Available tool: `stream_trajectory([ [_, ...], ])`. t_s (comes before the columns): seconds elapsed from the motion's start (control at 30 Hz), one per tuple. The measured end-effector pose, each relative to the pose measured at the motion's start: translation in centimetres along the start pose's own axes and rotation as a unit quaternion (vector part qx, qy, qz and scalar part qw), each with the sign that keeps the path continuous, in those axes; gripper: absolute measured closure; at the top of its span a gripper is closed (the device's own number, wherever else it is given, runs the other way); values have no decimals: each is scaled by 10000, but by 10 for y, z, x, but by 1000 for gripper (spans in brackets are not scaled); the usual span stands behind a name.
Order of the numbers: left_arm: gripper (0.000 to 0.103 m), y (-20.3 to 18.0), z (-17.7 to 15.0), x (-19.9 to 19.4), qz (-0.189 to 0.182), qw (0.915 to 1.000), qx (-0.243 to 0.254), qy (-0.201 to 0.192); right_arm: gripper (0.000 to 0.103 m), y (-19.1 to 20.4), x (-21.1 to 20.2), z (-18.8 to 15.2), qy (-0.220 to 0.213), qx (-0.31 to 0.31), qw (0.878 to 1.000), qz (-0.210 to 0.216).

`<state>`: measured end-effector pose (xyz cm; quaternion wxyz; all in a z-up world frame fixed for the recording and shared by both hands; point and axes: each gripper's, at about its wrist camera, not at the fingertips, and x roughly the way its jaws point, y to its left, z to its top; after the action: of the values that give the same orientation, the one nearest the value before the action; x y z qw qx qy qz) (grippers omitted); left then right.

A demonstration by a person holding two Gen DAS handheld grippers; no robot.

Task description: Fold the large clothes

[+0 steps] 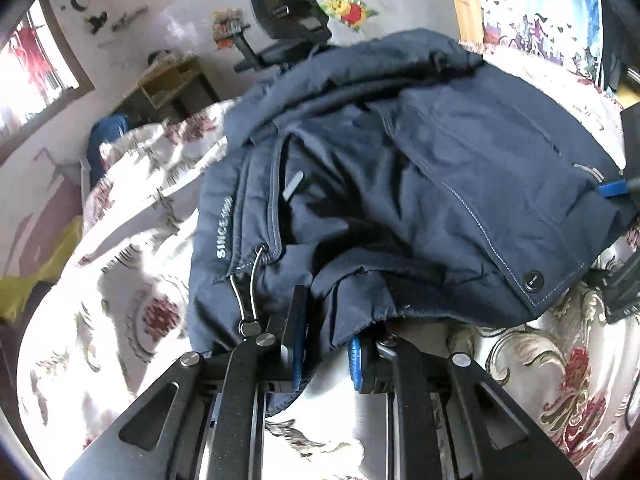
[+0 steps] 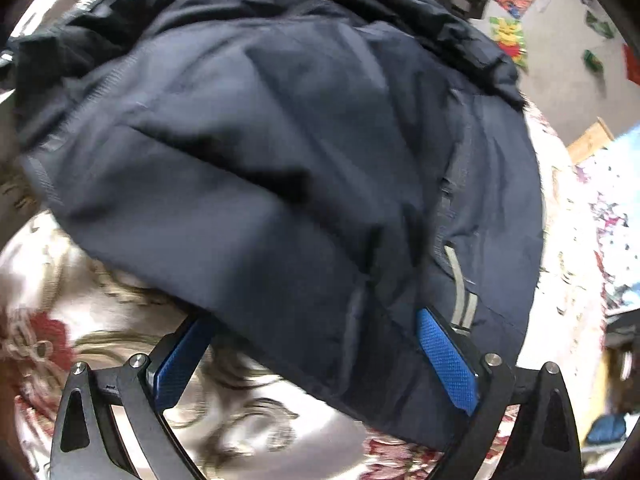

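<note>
A large navy padded jacket (image 1: 400, 184) lies bunched on a bed with a floral cover (image 1: 132, 280). In the left wrist view, my left gripper (image 1: 326, 344) is nearly closed, pinching the jacket's hem near a drawcord and toggle (image 1: 248, 326). In the right wrist view, the same jacket (image 2: 280, 152) fills the frame. My right gripper (image 2: 316, 340) is wide open, with its blue pads (image 2: 448, 364) on either side of the jacket's near edge. The right gripper's blue tip also shows in the left wrist view (image 1: 612, 189) at the jacket's far side.
A black office chair (image 1: 288, 8) stands beyond the bed on a grey floor with colourful mats (image 1: 348, 8). A wooden shelf (image 1: 172, 84) and a window (image 1: 28, 64) are at the left. The floral cover (image 2: 80, 320) spreads around the jacket.
</note>
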<state>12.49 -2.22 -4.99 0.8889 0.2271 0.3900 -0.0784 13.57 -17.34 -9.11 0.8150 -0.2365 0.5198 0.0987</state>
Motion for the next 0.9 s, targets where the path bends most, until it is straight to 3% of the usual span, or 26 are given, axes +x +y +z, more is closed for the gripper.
stream_trajectory([
  [0.17,88,-3,5,-19,74,9997,87,-204,38,-25,-16,-2,-354,602,9975,128],
  [0.23,88,-1,6,-25,82,9996,52,-264,64,-30,-34,0,-683,670,9953,162],
  [0.33,91,2,7,-35,114,9992,-58,-375,86,-33,-55,0,-1054,690,9919,146],
  [0.5,95,13,13,-58,200,9974,-207,-658,95,-36,-89,0,-1603,777,9840,43],
  [0.9,98,45,17,-148,132,9901,-528,-1295,97,-54,-202,-10,-2724,1129,9555,102],
])
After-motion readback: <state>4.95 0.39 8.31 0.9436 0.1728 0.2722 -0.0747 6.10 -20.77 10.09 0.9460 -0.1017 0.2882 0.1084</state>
